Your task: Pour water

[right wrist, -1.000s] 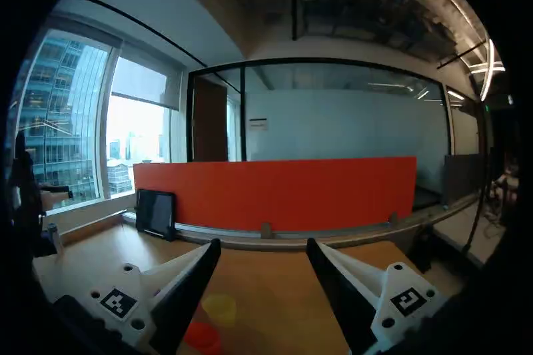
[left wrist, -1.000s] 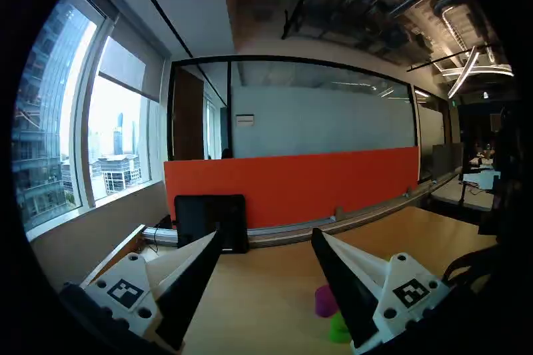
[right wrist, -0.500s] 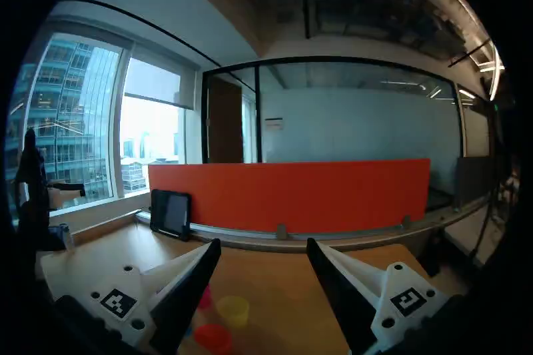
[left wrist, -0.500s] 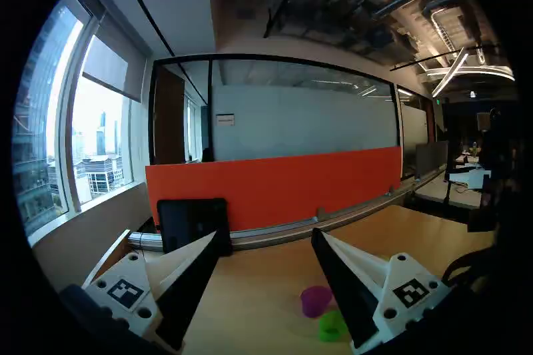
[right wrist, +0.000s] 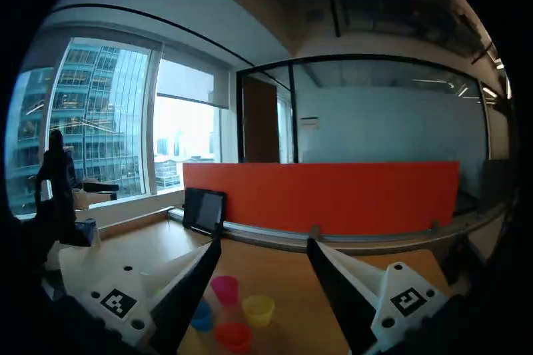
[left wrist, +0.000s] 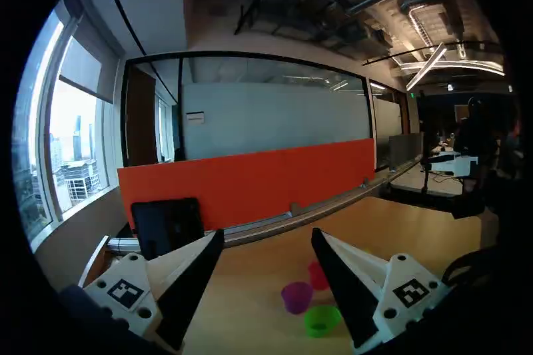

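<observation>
As nothing is grasped yet, left hand-held gripper (left wrist: 266,232) and right hand-held gripper (right wrist: 262,242) hover spread; cups (right wrist: 258,310) stand at 6 o'clock on counter (right wrist: 286,275).

cups: pink (right wrist: 225,288), yellow (right wrist: 258,309), red (right wrist: 233,336), blue (right wrist: 201,315) | upright, tight grp on desk (right wrist: 283,274) | purple (left wrist: 296,296), green (left wrist: 322,320) upright

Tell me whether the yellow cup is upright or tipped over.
Upright: the yellow cup stands on its base on the desk, open rim up.
</observation>
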Demonstrator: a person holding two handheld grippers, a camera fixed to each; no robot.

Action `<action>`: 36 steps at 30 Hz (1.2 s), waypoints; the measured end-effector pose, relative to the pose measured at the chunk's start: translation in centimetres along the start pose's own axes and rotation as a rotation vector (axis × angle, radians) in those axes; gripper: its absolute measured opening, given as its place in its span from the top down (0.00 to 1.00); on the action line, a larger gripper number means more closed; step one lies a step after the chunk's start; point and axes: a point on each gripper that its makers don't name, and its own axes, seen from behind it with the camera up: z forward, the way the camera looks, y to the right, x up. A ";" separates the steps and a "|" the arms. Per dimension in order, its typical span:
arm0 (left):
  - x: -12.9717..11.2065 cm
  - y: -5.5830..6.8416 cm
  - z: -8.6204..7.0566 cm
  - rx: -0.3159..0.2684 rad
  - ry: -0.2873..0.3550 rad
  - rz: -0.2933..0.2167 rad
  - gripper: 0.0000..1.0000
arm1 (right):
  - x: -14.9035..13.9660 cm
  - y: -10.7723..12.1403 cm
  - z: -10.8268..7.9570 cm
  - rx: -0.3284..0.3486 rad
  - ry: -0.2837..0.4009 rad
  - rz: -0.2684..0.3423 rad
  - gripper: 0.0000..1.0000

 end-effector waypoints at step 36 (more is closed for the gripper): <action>-8.3 4.4 1.2 -0.220 -0.170 0.041 0.03 | -5.1 -3.8 0.1 0.187 -0.159 -0.098 0.01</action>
